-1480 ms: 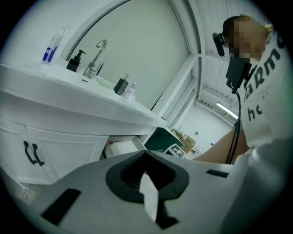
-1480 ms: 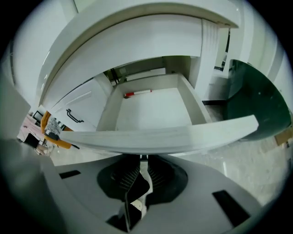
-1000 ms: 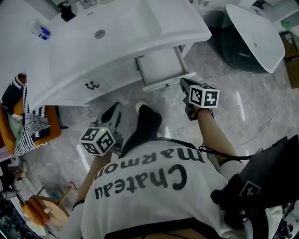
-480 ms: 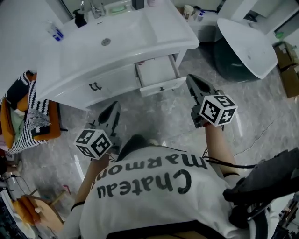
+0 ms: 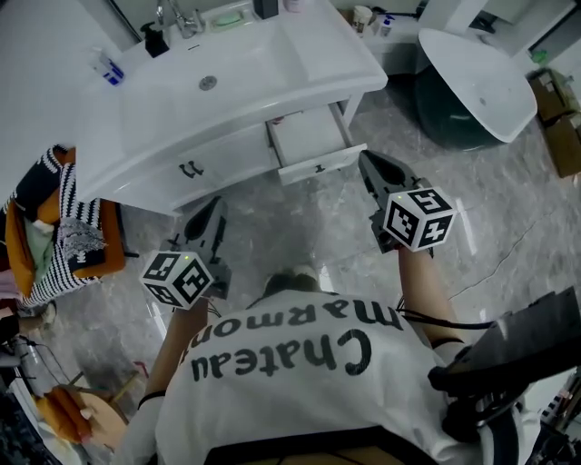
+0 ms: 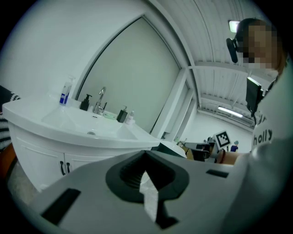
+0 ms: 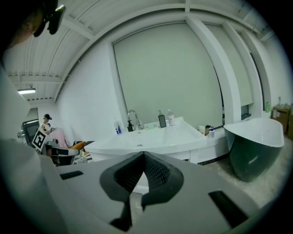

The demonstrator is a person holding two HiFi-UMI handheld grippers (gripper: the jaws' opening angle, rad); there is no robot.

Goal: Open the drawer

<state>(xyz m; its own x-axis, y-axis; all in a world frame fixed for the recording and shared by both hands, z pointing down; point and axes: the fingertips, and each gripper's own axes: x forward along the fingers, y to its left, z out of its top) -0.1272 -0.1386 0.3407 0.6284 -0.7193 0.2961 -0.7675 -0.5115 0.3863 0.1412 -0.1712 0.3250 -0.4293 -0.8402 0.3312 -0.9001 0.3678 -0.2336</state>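
Observation:
The white vanity (image 5: 163, 109) has its right-hand drawer (image 5: 311, 136) pulled out, the inside bare, its front panel (image 5: 323, 164) facing me. My right gripper (image 5: 370, 166) hovers just right of that panel, apart from it, jaws shut on nothing. My left gripper (image 5: 208, 218) hangs over the floor below the cabinet doors (image 5: 189, 168), jaws closed together and holding nothing. In the left gripper view the left gripper (image 6: 146, 155) points past the vanity (image 6: 68, 132). In the right gripper view the right gripper (image 7: 143, 156) points at the vanity (image 7: 151, 139); its jaws hide the drawer.
A dark freestanding bathtub (image 5: 477, 77) with a white rim stands at the right. At the left is an orange seat piled with striped cloth (image 5: 54, 227). A tap (image 5: 186, 18) and bottles line the back of the basin. Grey marble floor (image 5: 300, 227) lies between me and the vanity.
Both grippers have lifted away from the floor, and the person has straightened up, so the dark foot is gone from view. The drawer stays pulled out.

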